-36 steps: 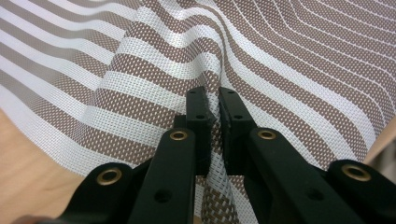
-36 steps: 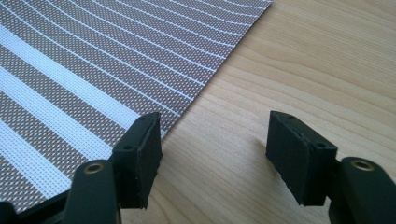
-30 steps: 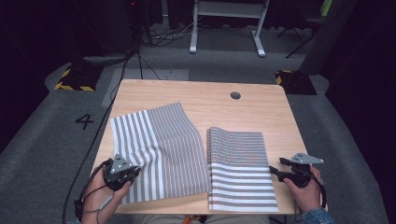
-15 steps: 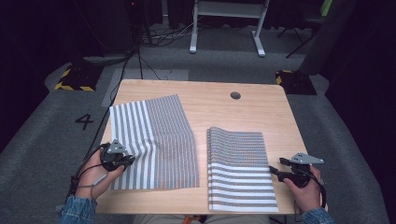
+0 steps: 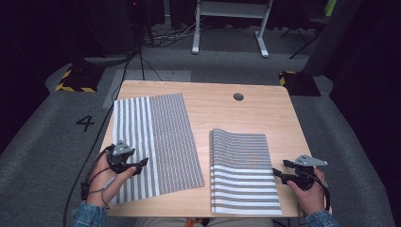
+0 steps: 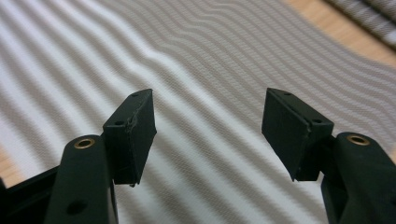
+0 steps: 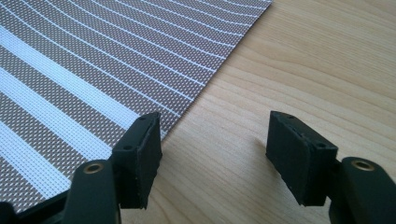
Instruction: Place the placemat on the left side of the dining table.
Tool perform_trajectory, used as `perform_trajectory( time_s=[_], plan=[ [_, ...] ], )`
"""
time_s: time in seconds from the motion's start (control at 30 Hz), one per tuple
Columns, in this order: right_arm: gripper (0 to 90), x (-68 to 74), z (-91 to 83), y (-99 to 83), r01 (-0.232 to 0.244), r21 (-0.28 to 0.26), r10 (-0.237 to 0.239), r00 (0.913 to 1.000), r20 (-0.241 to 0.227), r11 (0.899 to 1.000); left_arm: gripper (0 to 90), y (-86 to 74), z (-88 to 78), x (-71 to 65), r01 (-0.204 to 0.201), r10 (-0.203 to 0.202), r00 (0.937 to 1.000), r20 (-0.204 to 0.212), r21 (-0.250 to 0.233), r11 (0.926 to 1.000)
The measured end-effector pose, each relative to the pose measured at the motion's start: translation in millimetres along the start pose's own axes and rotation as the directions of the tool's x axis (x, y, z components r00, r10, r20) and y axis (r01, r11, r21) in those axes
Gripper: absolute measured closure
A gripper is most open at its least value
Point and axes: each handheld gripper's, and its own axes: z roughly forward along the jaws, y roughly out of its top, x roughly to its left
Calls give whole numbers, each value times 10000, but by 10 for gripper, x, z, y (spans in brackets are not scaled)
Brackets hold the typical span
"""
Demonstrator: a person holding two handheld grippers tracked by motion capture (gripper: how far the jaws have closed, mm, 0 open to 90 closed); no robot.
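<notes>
A grey-and-white striped mat (image 5: 156, 142) lies flat on the left half of the wooden table (image 5: 222, 116). My left gripper (image 5: 140, 164) rests over its near left part; its jaws have just been opening and stand wide apart. In the left gripper view (image 6: 208, 135) nothing is between them, and the striped mat (image 6: 210, 56) lies underneath. A stack of the same striped mats (image 5: 243, 172) sits near the right front. My right gripper (image 5: 277, 173) is open at that stack's right edge. In the right gripper view (image 7: 212, 154) it hovers over bare wood (image 7: 303, 70) beside the mat stack's edge (image 7: 93, 70).
A round cable hole (image 5: 238, 96) is in the table near the back edge. A strip of bare wood separates mat and stack. A black cable (image 5: 101, 127) runs along the floor at the left. White frame legs (image 5: 227, 28) stand behind the table.
The left gripper drew the left mat leftward, away from the stack. The mat's raised inner edge has settled flat, and the jaws have let it go. The right gripper has not moved.
</notes>
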Motion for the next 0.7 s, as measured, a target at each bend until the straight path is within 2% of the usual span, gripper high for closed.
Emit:
perform_trajectory(
  time_s=[0.07, 0.2, 0.3, 0.37, 0.4, 0.43, 0.63, 0.7],
  plan=[
    [354, 0, 0, 0, -3, -2, 3, 10000, -2, 10000, 355, 26, 63, -206, -4, 3, 9998, 184, 53, 10000],
    [354, 0, 0, 0, 1, -1, -1, 10000, -4, 10000, 355, 83, 237, -605, -406, 403, 9970, 661, 39, 9992],
    [352, 0, 0, 0, 30, -1, -30, 10000, -14, 10000, 355, 122, 378, -884, -607, 595, 9917, 1140, 69, 9981],
    [351, 0, 0, 0, 44, -4, -44, 10000, -23, 10000, 355, 139, 478, -1044, -722, 687, 9889, 1320, 223, 9971],
    [351, 0, 0, 0, 46, -4, -46, 10000, -29, 10000, 355, 146, 531, -1103, -894, 840, 9855, 1475, 303, 9955],
    [351, 3, 1, 0, 26, -12, -26, 10000, -40, 10000, 355, 147, 585, -1162, -887, 820, 9835, 1615, 349, 9954],
    [351, 3, 2, 0, 50, -14, -50, 10000, -73, 10000, 345, 148, 838, -1390, -1014, 886, 9789, 1843, 613, 9929],
    [351, 3, 2, 1, 60, -13, -60, 10000, -78, 10000, 339, 126, 907, -1448, -1030, 838, 9777, 1927, 919, 9904]
  ],
)
